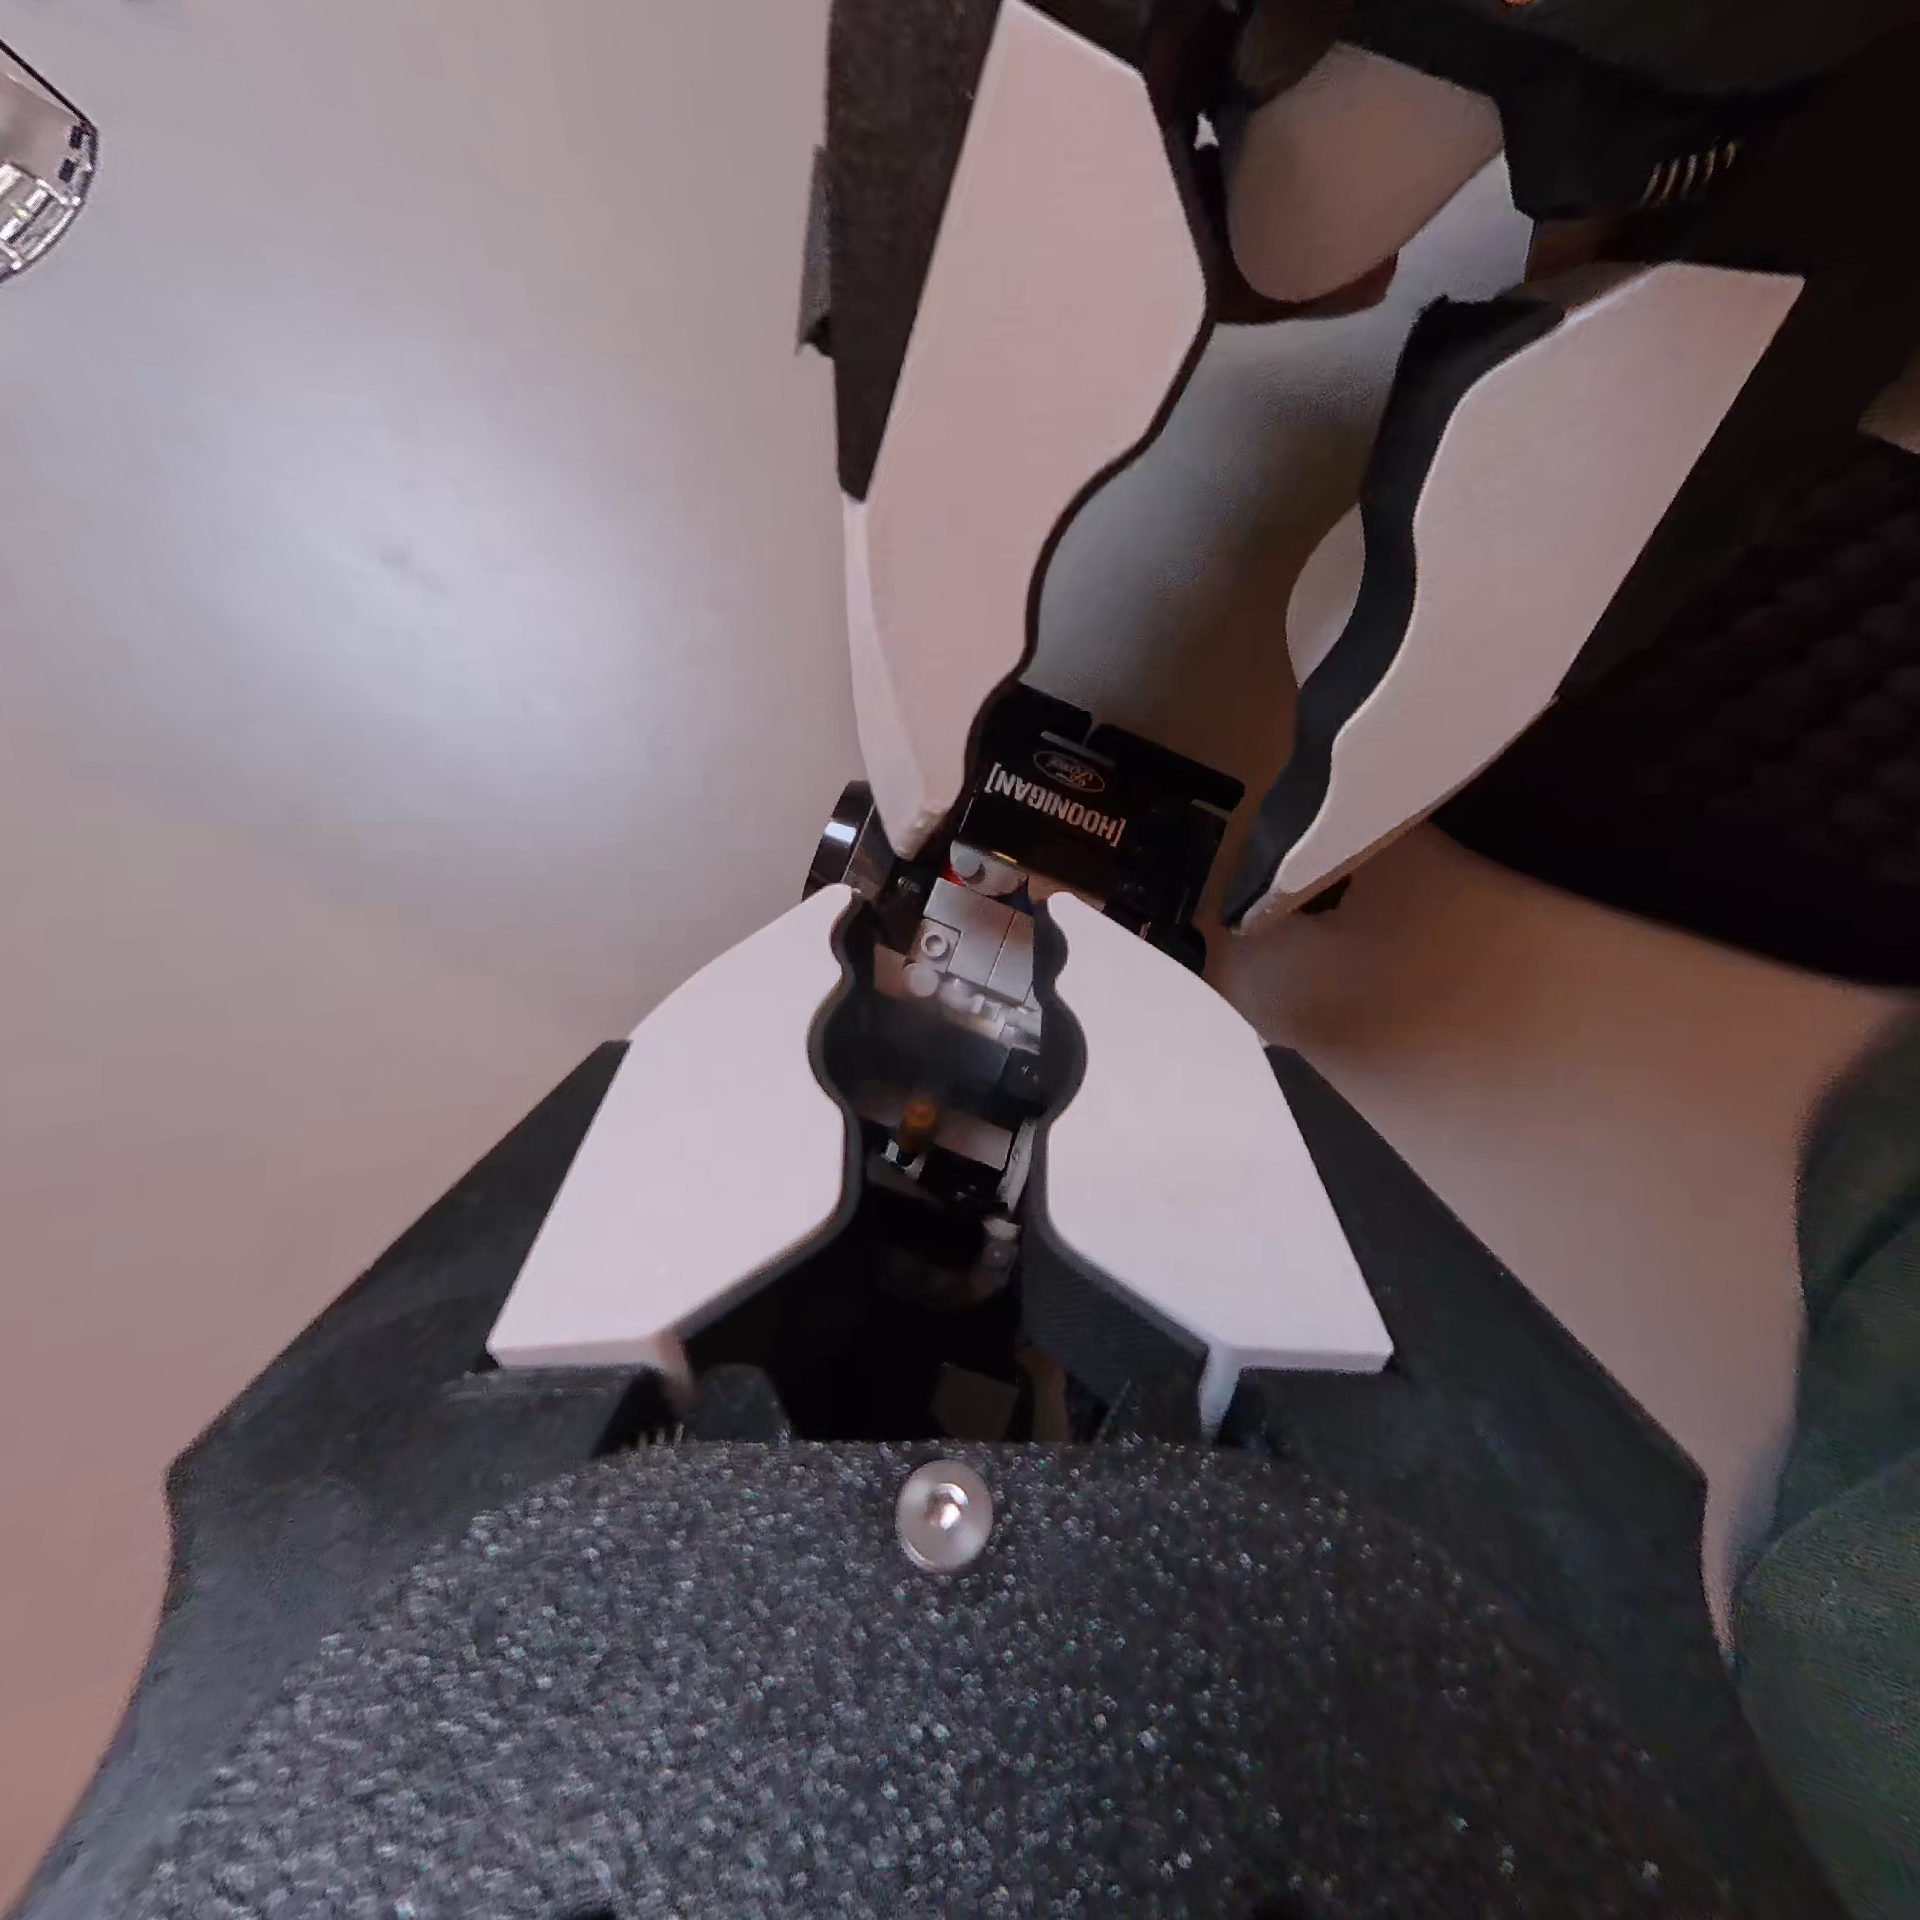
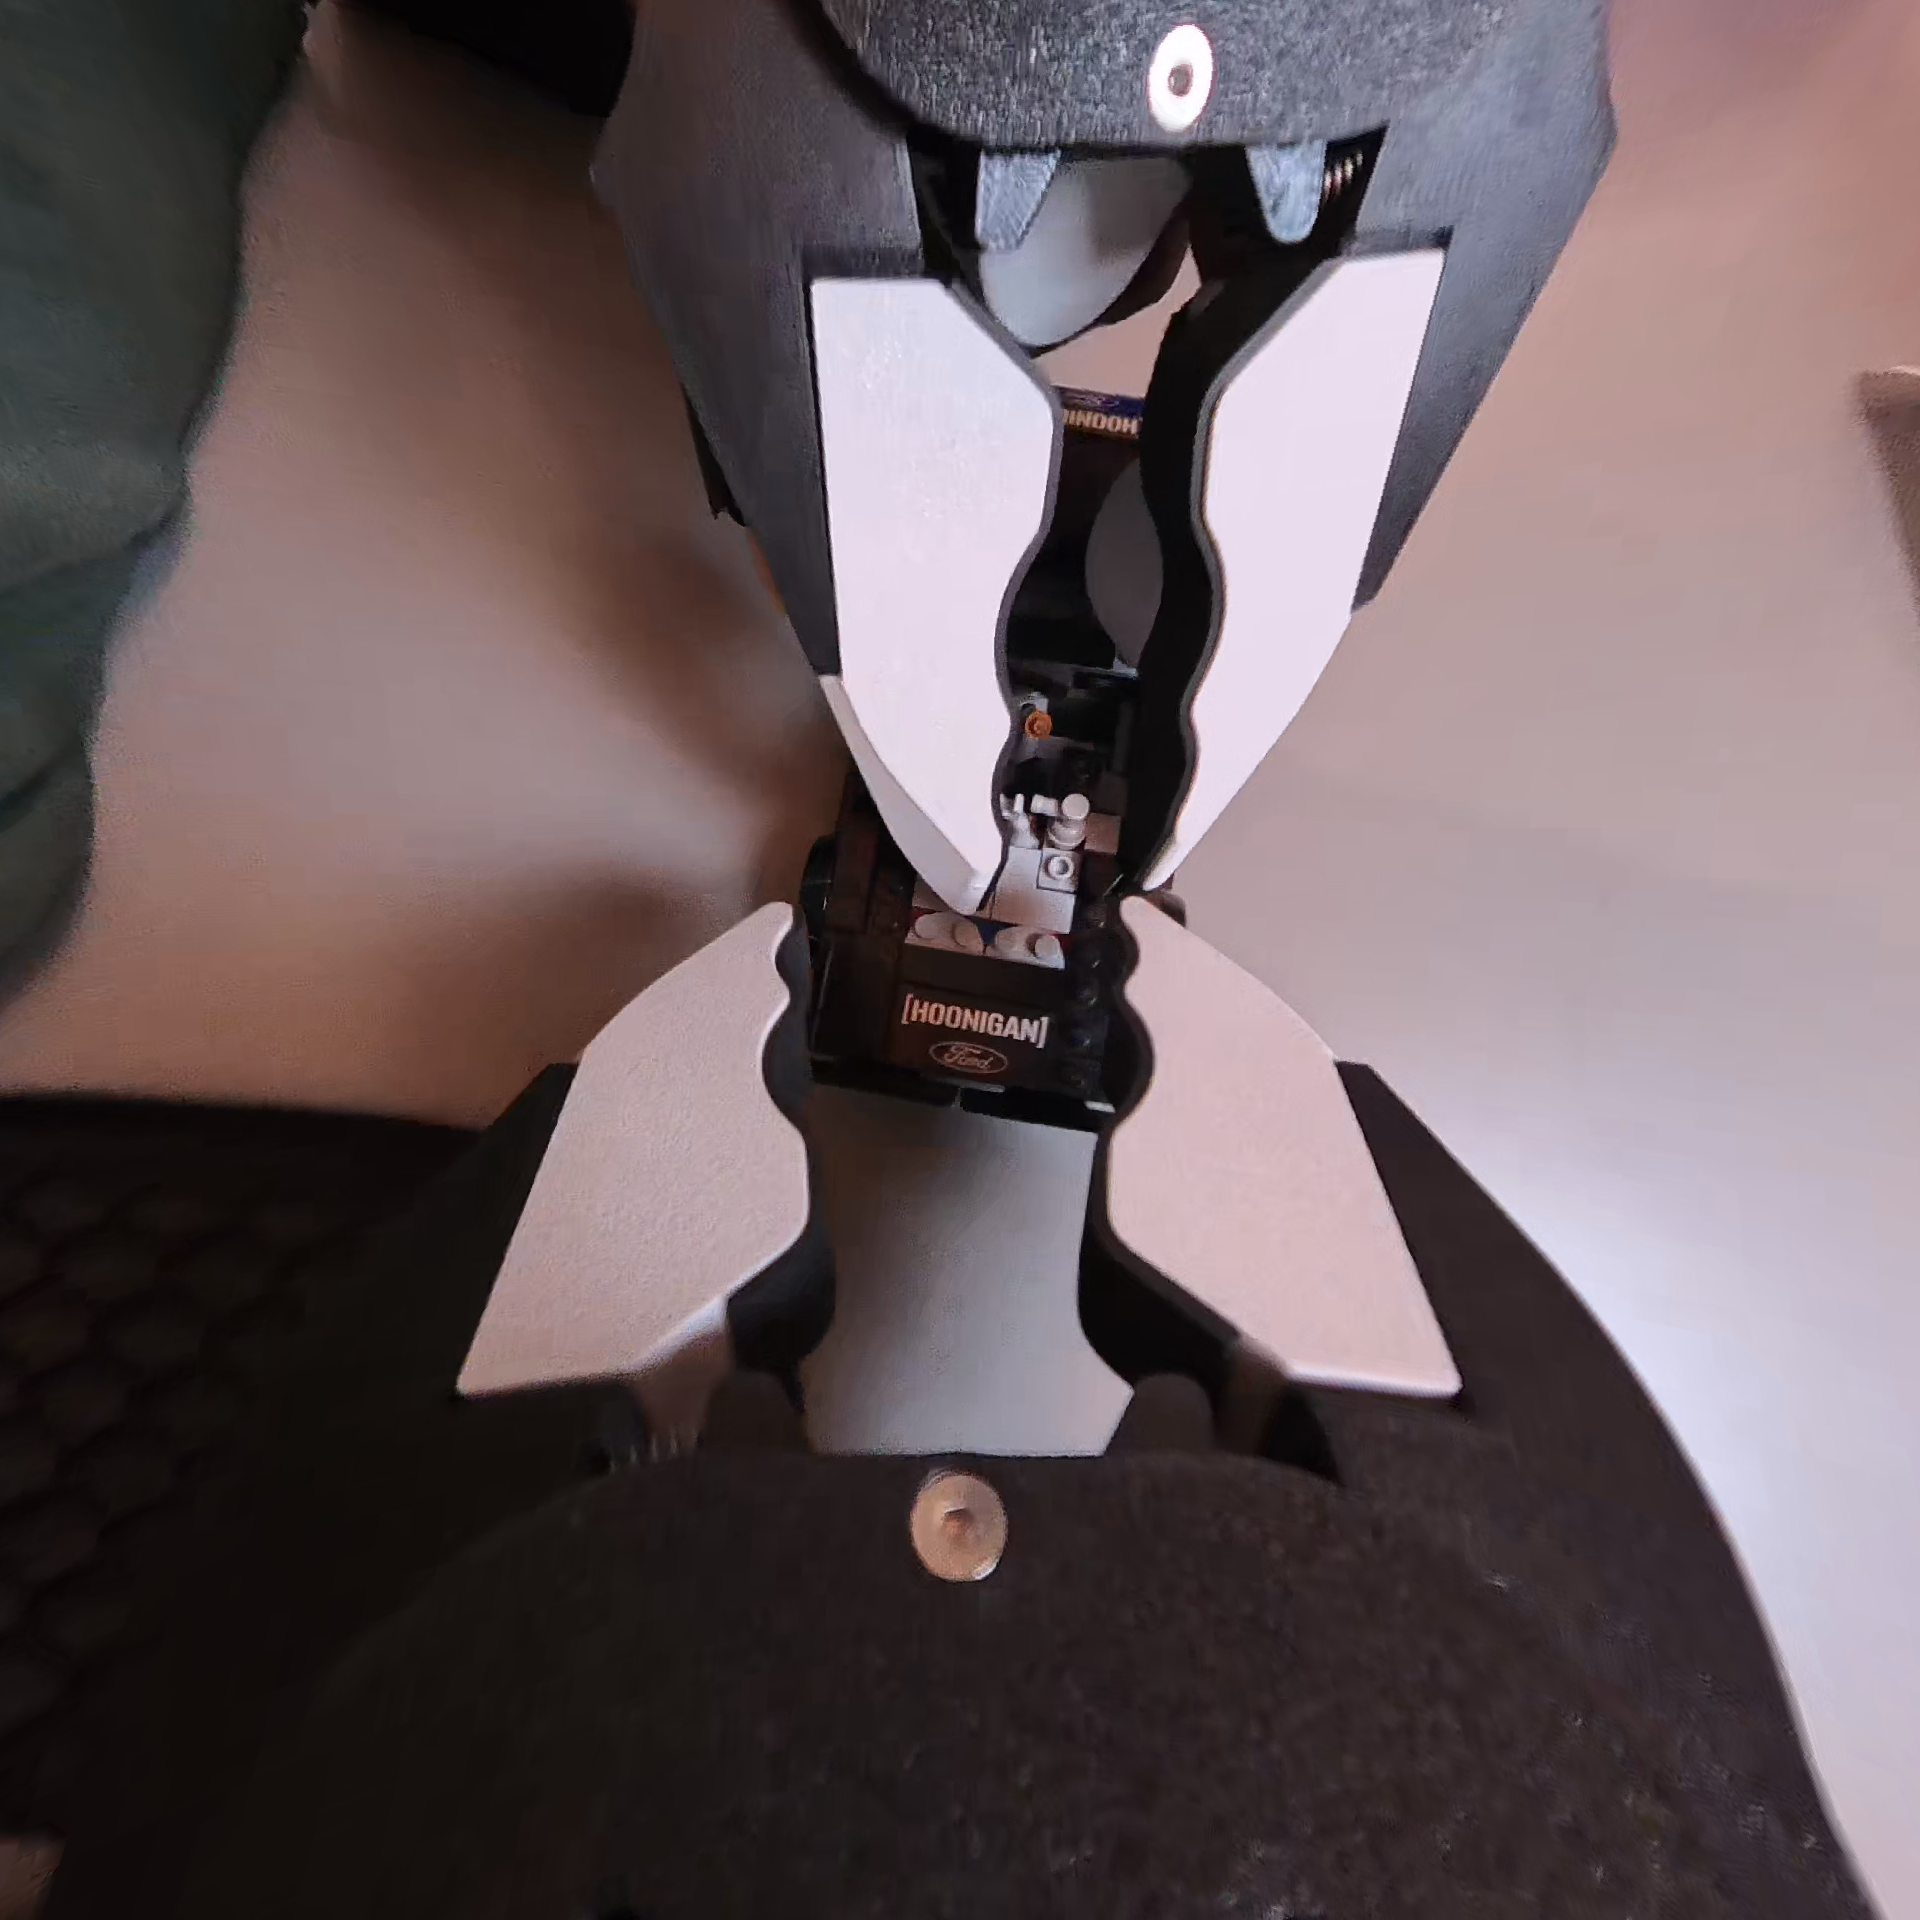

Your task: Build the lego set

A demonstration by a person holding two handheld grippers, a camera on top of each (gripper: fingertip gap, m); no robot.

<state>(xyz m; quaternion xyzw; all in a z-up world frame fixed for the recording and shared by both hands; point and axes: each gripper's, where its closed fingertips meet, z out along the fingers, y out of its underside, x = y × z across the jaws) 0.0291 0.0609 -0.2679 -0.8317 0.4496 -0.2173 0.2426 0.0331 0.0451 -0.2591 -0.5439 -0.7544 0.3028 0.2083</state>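
Claws first: our left claw (image 1: 951, 914) is closed on the black and grey brick-built lego car (image 1: 1049, 894), gripping its grey studded midsection, while our right claw (image 2: 956, 914) meets it head-on from twelve o'clock with its fingers spread around the car's black end panel; whether those fingers (image 2: 1164, 1049) actually press on the panel we cannot tell. The car sits between the two tips, above the pale smooth worktop (image 1: 364, 623). We judge the risk to be opposing squeezes: uneven pressure could pop off the small grey pieces or twist the car loose. We count two claws, one car, one black wheel (image 1: 847, 836) at nine o'clock and one clear plastic container (image 1: 36, 187) at ten o'clock.
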